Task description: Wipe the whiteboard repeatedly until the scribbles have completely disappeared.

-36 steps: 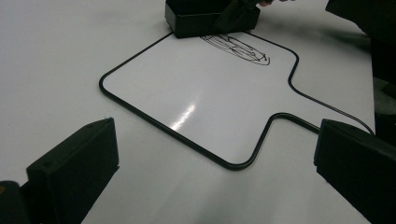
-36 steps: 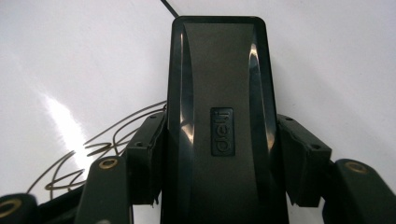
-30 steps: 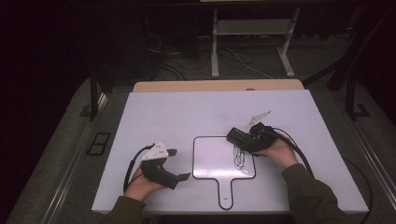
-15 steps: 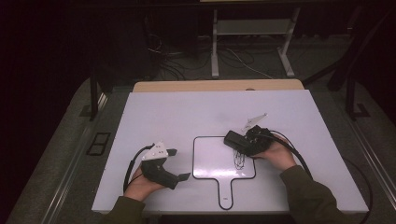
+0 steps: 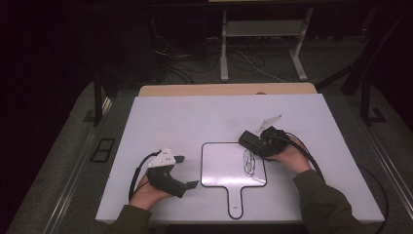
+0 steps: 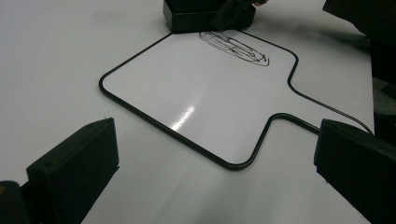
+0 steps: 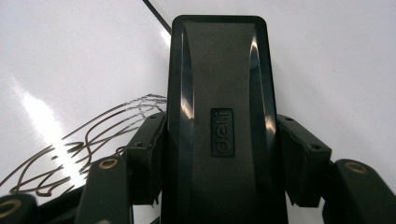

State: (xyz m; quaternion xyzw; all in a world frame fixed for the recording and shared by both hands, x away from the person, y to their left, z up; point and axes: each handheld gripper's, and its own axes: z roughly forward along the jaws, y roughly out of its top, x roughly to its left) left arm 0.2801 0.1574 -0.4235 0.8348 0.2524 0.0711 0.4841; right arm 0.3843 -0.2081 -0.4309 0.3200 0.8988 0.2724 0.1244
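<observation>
A paddle-shaped whiteboard (image 5: 221, 165) with a black rim lies flat on the white table (image 5: 195, 117), its handle toward me. A black scribble (image 5: 249, 162) marks the board near its right edge. My right gripper (image 5: 254, 141) is shut on a black eraser (image 5: 247, 140) at the board's upper right corner, just above the scribble. In the right gripper view the eraser (image 7: 219, 107) fills the space between the jaws, with the scribble (image 7: 93, 140) to its left. My left gripper (image 5: 187, 171) rests open on the table left of the board. Its view shows the whiteboard (image 6: 196, 93) ahead.
The table's back edge meets a wooden strip (image 5: 224, 89). Beyond it are a metal stand (image 5: 263, 44) and cables on the dark floor. Cables trail from both grippers across the table toward me.
The right gripper with the eraser shifted slightly back and forth at the board's upper right corner. The scribble looks unchanged. The left gripper stayed still.
</observation>
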